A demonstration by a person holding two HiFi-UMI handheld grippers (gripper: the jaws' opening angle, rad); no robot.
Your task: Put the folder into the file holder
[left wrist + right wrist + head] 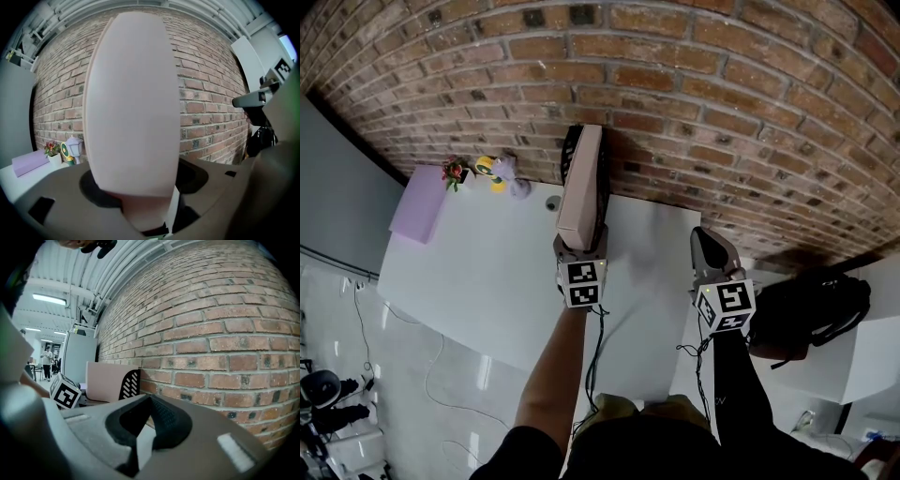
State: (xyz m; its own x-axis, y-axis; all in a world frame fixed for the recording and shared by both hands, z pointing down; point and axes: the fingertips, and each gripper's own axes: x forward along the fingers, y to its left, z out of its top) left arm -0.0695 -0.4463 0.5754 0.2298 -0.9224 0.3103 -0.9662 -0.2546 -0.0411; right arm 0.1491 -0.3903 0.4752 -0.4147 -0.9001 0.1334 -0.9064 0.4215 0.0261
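Against the brick wall (703, 94), on the white table (478, 272), the pink folder (582, 183) is standing upright in the black file holder (569, 155). We are resting our left gripper (580, 244) just in front of the holder, fingers spread around the folder's near edge. Our right gripper (707, 236) is hovering to the holder's right, fingers pressed together, empty.

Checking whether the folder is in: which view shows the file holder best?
The right gripper view: the holder shows its slotted side against the folder. The head view shows only its dark edge; the left gripper view, only folder.
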